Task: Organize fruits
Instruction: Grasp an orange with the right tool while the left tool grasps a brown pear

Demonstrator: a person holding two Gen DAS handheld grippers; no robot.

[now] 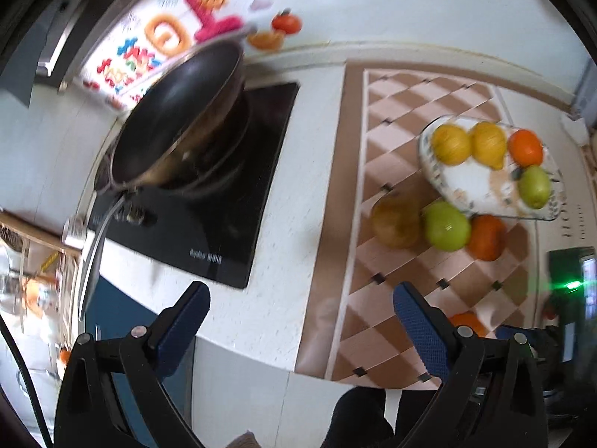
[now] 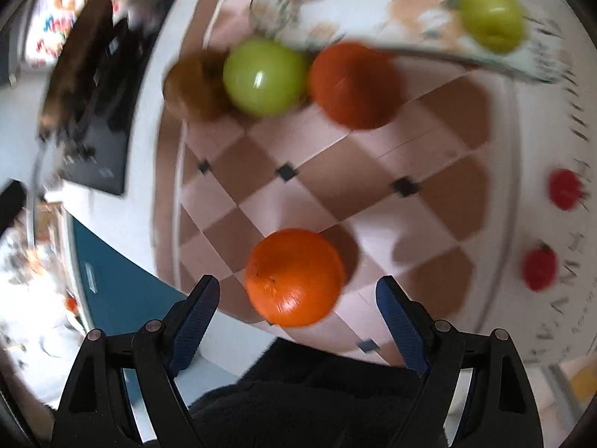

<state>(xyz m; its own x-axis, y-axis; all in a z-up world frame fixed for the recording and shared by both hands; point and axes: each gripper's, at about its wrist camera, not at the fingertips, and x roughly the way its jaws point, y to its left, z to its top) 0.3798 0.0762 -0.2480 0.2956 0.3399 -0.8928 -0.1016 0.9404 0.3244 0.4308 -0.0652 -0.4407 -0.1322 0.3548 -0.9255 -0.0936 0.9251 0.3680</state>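
Note:
A patterned plate (image 1: 474, 190) on the checkered mat holds two yellow lemons (image 1: 451, 143), an orange (image 1: 525, 147) and a green fruit (image 1: 535, 186). Beside the plate lie a brown fruit (image 1: 395, 220), a green apple (image 1: 446, 226) and an orange (image 1: 487, 237). My left gripper (image 1: 300, 306) is open and empty above the counter, short of the mat. My right gripper (image 2: 298, 298) is open, with a loose orange (image 2: 294, 276) just ahead between its fingertips, not gripped. The green apple (image 2: 265, 74), brown fruit (image 2: 190, 86) and second orange (image 2: 354, 84) lie farther on, near the plate (image 2: 410, 26).
A black pan (image 1: 179, 119) sits on a black induction hob (image 1: 209, 205) at the left. The counter's front edge runs close below both grippers. Red fruit prints (image 2: 539, 267) mark the cloth at the right. A device with a green light (image 1: 572, 283) stands at the right.

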